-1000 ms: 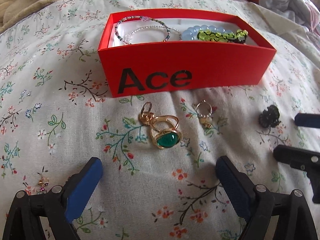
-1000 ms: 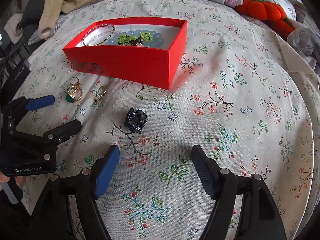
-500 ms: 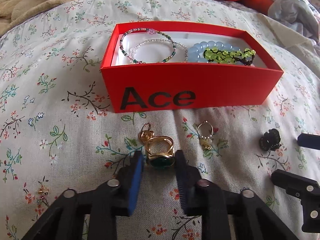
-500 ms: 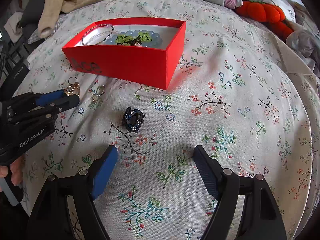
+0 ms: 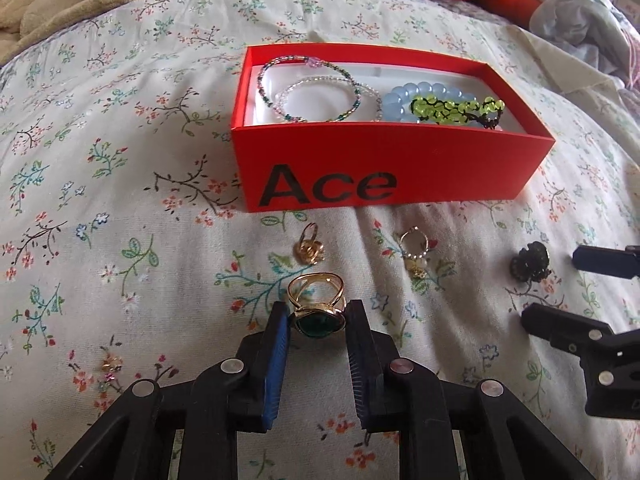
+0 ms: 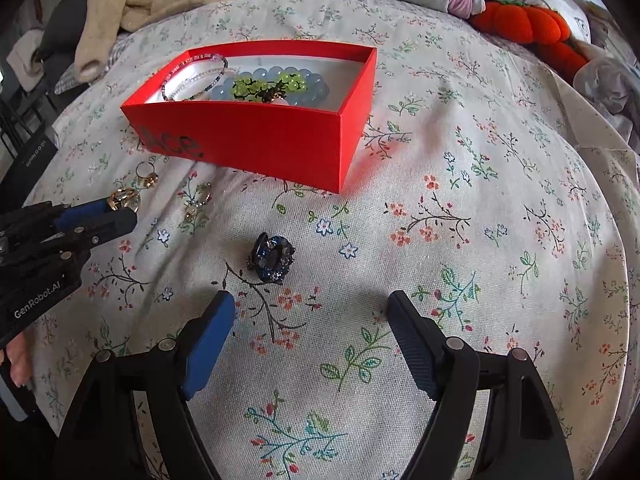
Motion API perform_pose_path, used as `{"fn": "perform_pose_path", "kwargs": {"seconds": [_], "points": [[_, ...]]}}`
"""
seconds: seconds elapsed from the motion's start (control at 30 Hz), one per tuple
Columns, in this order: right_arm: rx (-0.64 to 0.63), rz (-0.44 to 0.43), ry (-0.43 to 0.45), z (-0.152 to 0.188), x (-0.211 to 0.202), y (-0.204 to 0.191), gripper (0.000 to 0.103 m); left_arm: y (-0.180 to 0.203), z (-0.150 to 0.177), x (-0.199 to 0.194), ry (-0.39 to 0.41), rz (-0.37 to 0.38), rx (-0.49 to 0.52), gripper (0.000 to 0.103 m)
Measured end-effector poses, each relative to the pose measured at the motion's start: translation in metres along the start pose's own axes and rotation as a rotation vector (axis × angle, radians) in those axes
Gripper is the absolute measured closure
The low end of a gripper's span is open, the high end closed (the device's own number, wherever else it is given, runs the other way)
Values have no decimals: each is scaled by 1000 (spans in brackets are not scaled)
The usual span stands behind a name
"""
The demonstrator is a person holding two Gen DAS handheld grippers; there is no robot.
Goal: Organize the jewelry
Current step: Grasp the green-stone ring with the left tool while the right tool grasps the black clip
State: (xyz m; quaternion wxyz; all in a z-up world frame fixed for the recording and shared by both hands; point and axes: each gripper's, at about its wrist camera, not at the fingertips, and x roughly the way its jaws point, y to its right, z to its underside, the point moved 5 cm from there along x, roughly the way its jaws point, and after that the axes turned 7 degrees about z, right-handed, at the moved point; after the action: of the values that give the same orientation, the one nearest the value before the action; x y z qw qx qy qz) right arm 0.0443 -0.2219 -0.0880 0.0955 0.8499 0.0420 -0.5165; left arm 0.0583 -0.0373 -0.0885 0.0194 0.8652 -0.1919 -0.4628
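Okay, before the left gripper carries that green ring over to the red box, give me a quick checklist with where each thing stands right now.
1. Grip: left gripper shut on the green-stone ring, pads on both sides of the stone. Ok.
2. Ring lifted off the bedspread: cannot tell.
3. Small gold ring apart from the held one, not snagged. Ok.
4. Red box open on top, directly ahead. Ok.
5. Space in the box: bracelets fill much of the floor; white lining shows at the far edge. Ok, tight.
6. Right gripper open, off to the side by the dark ring, out of the path. Ok.
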Motion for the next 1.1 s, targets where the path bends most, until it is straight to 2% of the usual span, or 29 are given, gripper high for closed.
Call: {"fn": "perform_pose_path", "kwargs": {"seconds": [0.2,0.3,0.6,0.7,0.9,1.1], "points": [[16,-30,-3,-6,3,-6,23,-8,4,-7,-5,3,-11,81],[37,-55,-6,-10,3,-9,27,-10,5,-9,-10,8,-13,81],[58,-72,-3,-16,2,-14,61,-14,8,-13,-17,16,-29,80],[43,-75,-1,-18,1,-17,76,-15,9,-14,-19,15,-36,80],[0,-52,4,-20,-1,-24,77,-15,7,-18,-19,14,-38,80],[6,-81,-6,-23,-9,-24,77,-15,-4,-29,-5,25,-49,80]]}}
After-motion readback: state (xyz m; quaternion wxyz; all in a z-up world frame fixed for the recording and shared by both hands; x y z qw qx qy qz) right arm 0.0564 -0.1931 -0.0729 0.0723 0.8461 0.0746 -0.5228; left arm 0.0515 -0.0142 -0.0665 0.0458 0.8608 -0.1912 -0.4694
